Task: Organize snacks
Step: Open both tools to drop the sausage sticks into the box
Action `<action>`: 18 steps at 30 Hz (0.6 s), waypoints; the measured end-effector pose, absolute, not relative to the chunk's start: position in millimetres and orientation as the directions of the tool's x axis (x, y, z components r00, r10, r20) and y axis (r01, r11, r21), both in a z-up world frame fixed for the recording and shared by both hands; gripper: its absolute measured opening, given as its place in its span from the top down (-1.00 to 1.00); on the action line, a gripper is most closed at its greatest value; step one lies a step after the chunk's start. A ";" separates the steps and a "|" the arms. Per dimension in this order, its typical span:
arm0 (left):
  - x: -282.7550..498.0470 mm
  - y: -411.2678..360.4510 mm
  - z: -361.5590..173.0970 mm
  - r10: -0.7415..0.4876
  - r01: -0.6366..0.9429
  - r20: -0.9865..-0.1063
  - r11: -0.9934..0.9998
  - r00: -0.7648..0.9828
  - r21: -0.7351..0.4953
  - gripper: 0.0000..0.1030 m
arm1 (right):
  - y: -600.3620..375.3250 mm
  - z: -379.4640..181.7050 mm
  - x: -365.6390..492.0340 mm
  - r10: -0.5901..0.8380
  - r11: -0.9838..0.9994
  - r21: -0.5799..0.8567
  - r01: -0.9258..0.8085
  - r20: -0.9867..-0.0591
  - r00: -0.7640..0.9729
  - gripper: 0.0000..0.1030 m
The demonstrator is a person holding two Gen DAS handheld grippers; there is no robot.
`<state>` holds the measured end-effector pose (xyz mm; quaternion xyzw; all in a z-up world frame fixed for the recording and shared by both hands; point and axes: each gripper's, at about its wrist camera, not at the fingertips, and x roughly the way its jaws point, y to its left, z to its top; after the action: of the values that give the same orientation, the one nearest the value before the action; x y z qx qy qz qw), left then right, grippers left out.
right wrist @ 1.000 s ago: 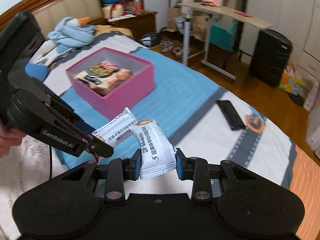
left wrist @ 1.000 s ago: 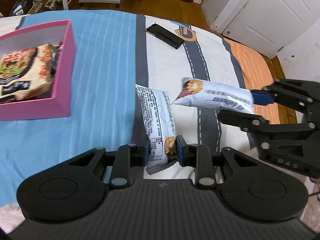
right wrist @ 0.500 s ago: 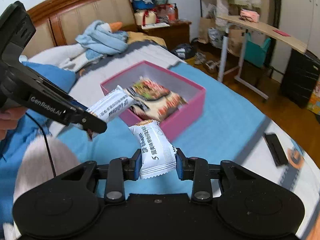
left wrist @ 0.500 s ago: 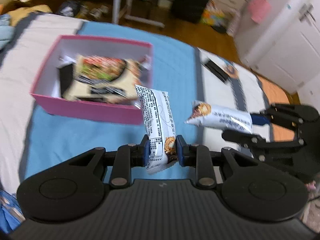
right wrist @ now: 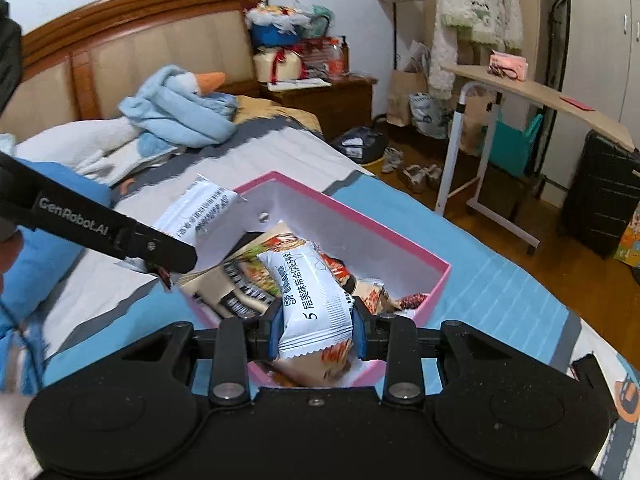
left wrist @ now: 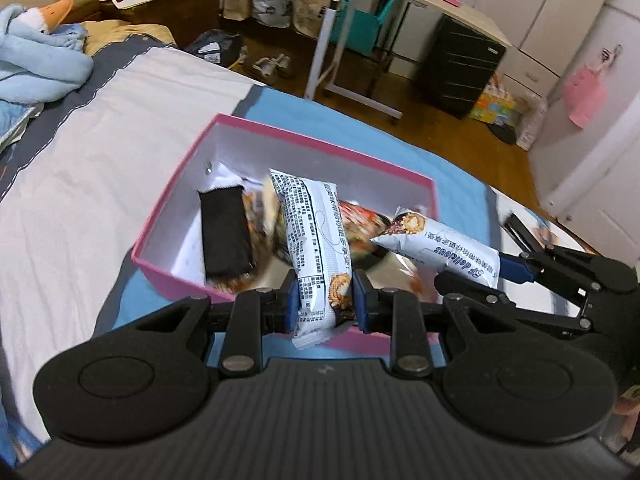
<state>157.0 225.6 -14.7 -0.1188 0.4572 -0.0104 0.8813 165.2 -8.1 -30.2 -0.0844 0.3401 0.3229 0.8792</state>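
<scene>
A pink box (left wrist: 176, 196) with a white inside stands on the bed and holds a black packet (left wrist: 224, 232) and several colourful snack packs. My left gripper (left wrist: 325, 302) is shut on a white snack bar packet (left wrist: 316, 240), held above the box's near wall. My right gripper (right wrist: 316, 330) is shut on a second white snack bar packet (right wrist: 310, 296), also above the pink box (right wrist: 400, 236). The right gripper's packet (left wrist: 436, 244) shows at the right of the left wrist view. The left gripper's packet (right wrist: 200, 208) shows at the left of the right wrist view.
The box sits on a blue and white bedsheet (left wrist: 80, 168). A light blue plush goose (right wrist: 180, 108) lies near the wooden headboard (right wrist: 120, 44). A rolling desk (right wrist: 520, 92), a black suitcase (right wrist: 600, 200) and a nightstand (right wrist: 320, 96) stand beside the bed.
Both grippers, each still holding its packet, have moved from over the open sheet to above the pink box, which now fills the middle of both views.
</scene>
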 end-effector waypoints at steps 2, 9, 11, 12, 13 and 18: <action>169.6 231.8 -25.5 -0.118 -0.100 -0.802 0.971 0.585 -0.217 0.49 | 1.9 -40.6 175.0 0.501 0.781 0.063 -0.621 -0.658 0.563 0.27; 197.4 237.8 -49.3 -0.028 -0.140 -0.810 0.981 0.586 -0.134 0.47 | 40.0 -61.7 196.1 0.480 0.772 -0.005 -0.636 -0.651 0.588 0.27; 202.9 243.0 -51.1 0.013 -0.158 -0.806 0.982 0.591 -0.099 0.46 | 49.5 -62.5 201.3 0.482 0.764 -0.016 -0.645 -0.651 0.586 0.27; 205.0 247.3 -52.1 0.015 -0.169 -0.806 0.980 0.591 -0.105 0.46 | 54.1 -62.7 203.6 0.491 0.757 -0.011 -0.654 -0.650 0.580 0.27; 207.8 252.8 -54.1 0.009 -0.183 -0.810 0.976 0.586 -0.121 0.47 | 59.2 -62.7 205.8 0.508 0.744 -0.002 -0.668 -0.648 0.568 0.26; 216.0 266.0 -59.7 0.057 -0.224 -0.802 0.970 0.594 -0.098 0.46 | 84.7 -65.3 220.1 0.537 0.712 -0.004 -0.702 -0.641 0.548 0.24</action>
<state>216.0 266.0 -59.7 -0.0946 0.4435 0.0792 0.8878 220.1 84.7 -65.3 -0.1310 0.3146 0.3561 0.8701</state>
